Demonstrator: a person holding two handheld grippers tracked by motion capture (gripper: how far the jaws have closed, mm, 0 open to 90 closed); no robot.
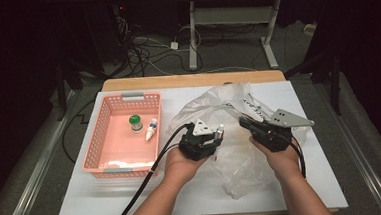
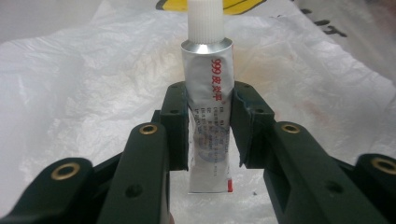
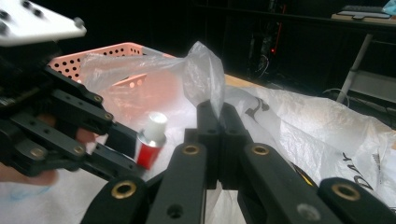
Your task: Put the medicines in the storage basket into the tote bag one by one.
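Note:
My left gripper [image 1: 218, 136] is shut on a silver ointment tube [image 2: 208, 84] with red print and a ribbed white cap, and the pads press on its sides. The tube [image 1: 221, 131] hangs over a crumpled clear plastic bag [image 1: 242, 159] spread on the white table. In the right gripper view the tube [image 3: 150, 140] shows a red side between the left gripper's jaws. My right gripper [image 1: 242, 121] is shut on a pinched fold of the bag [image 3: 201, 70] and lifts it into a peak. The two grippers face each other, a short way apart.
A pink perforated basket [image 1: 95, 143] stands at the table's left, holding a green-capped bottle [image 1: 136, 122] and a small white bottle [image 1: 151, 129]. The basket rim [image 3: 112, 49] lies behind the bag. Cables and a desk frame [image 1: 233, 19] lie on the floor beyond the table.

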